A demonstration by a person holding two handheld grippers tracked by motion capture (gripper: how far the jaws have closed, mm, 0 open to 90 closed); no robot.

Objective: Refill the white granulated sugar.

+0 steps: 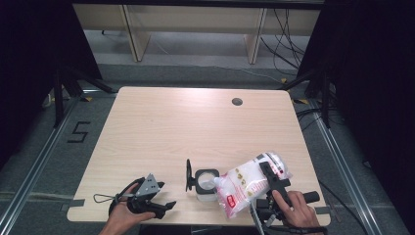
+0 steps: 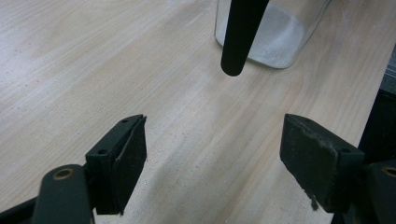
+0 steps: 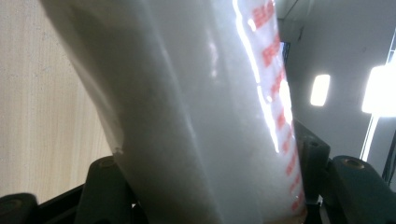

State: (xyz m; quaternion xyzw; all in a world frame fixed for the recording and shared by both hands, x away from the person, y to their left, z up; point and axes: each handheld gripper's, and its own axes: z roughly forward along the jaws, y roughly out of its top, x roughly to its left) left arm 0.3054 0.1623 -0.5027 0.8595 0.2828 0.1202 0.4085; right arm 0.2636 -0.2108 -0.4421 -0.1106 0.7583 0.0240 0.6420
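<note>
- Roughly, L to R on the table (image 1: 161, 127): 1 left gripper (image 1: 164, 204), 1 black lid (image 1: 188, 175), 1 glass jar (image 1: 207, 183), 1 plastic bag (image 1: 247, 183), 1 right gripper (image 1: 270, 174); also 2 hands.
- Left gripper: near the front-left table edge, held by the left hand (image 1: 122, 218); in the left gripper view (image 2: 212, 163) jaws stand wide w/ nothing between, just bare wood under them.
- Lid: standing on edge just left of the jar, looks attached to it; in the left gripper view it's a dark bar (image 2: 240, 35) across the jar (image 2: 275, 39).
- Jar: square-ish, clear, mouth open, front-centre of table; white grainy stuff sits in the bottom.
- Bag: clear/white w/ red print & a red label, full of white grains, tilted, lower end toward the front edge, left edge at the jar's rim; whether it touches the jar – can't tell.
- Right gripper: jaws clamped across the bag, held by the right hand (image 1: 293, 210); in the right gripper view the bag (image 3: 196, 116) sits between both jaws.
- Hard to see: red print too blurred to read; bag's opening not discernible; forearms cut off at bottom edge.
</note>
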